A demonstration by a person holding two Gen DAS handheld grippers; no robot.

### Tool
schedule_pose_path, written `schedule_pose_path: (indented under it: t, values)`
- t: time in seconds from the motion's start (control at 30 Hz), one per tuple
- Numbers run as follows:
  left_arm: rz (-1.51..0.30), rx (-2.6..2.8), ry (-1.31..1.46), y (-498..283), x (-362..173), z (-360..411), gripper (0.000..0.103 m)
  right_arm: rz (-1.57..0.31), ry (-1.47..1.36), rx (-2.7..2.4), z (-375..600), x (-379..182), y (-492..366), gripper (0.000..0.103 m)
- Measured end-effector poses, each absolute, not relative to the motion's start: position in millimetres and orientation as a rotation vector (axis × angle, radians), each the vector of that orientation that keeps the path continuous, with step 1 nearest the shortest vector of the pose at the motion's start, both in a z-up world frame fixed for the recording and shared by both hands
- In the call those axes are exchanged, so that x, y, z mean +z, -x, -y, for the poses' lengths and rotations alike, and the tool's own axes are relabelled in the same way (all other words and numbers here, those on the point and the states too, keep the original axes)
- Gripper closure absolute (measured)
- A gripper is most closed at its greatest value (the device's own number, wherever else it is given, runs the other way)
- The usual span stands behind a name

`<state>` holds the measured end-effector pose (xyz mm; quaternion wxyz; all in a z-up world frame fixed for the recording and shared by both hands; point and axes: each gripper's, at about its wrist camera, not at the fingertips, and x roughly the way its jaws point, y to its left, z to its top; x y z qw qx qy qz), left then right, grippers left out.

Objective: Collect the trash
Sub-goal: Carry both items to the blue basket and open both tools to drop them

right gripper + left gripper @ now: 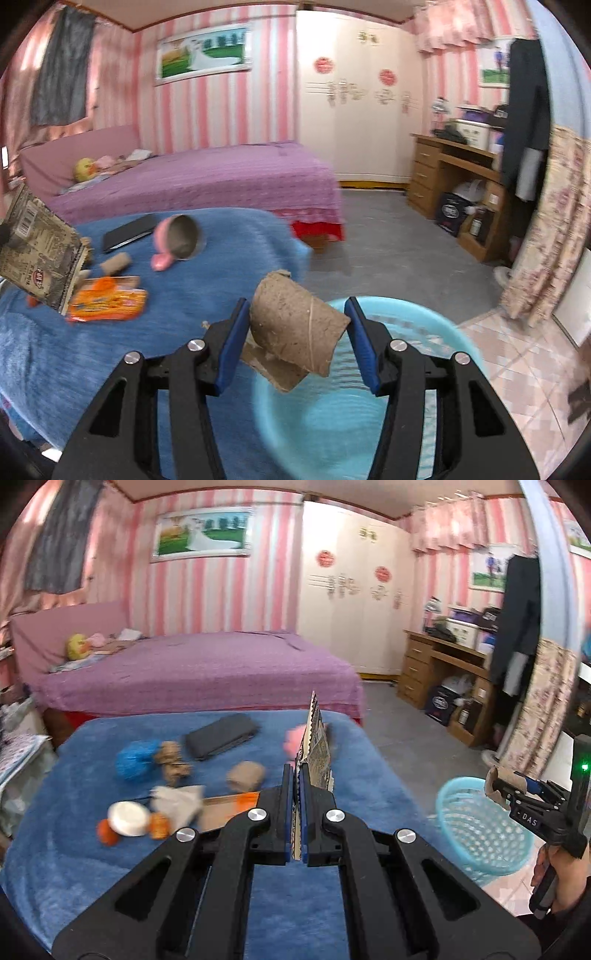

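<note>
Two grippers, both loaded. Left gripper [297, 775]: jaws clenched flat on a printed snack wrapper [317, 753], held by its lower edge, sheet standing upright above the fingertips over the blue blanket [92, 867]. Right gripper [295, 325]: jaws about half spread, grasping a cardboard tube [295, 332] across its width, with a torn flap hanging under it. The tube sits tilted between the blue pads [231, 343].

Directly below and ahead of the right gripper: light-blue basket [314, 424], mouth up, looks empty but blurred. In the left view the basket [476, 830] is off to the right of the left gripper, beside the blanket edge.

Handling guess: tube is light, thin-walled, crushes easily, already dented, so a mid-body grip across the diameter is fine with no extra squeeze. Wrapper is near weightless, floppy and slick film; an edge pinch works but could slip if swung.

Ahead-left of the left gripper, on the blanket: another brown tube [245, 775], blue crumpled ball [135, 758], crumpled tissue [177, 801], white round lid [128, 818], orange packet [107, 301], dark flat case [221, 734]. Pink cup [181, 240] lies on its side ahead-left of the right gripper.

Judgement: drop step for the tube is next, wrapper after; much trash still out.
</note>
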<state>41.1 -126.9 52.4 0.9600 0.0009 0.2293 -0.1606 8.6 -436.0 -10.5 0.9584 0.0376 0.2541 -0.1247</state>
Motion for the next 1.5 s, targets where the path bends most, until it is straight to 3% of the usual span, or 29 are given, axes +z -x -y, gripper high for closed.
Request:
schedule_pose_path:
  t: [0.47,0.77,0.83,0.9,1.1,1.3,1.5]
  values:
    - [-0.534,-0.577,-0.063,-49,22,291,0.101,-0.563,-0.132,-0.431,533,-30,28,0.051]
    - [-0.629,-0.629,-0.108,-62,-17,342,0.1,-0.564,-0.15,-0.453,546,-31,39,0.051]
    - [-0.643,-0.63,-0.109,-66,-20,344,0.086,-0.566,-0.147,-0.455,546,-30,38,0.051]
    - [-0.642,-0.618,-0.109,-68,-19,344,0.051,-0.565,-0.146,-0.454,546,-31,38,0.05]
    - [-0.553,-0.523,-0.151,-66,-4,334,0.018,-0.568,-0.14,-0.449,538,-35,32,0.05]
    - [-0.51,-0.448,-0.165,-69,4,306,0.007,-0.576,-0.136,-0.439,528,-44,17,0.046]
    - [-0.496,-0.408,-0.135,-72,14,281,0.006,-0.57,-0.112,-0.437,516,-44,0,0.042]
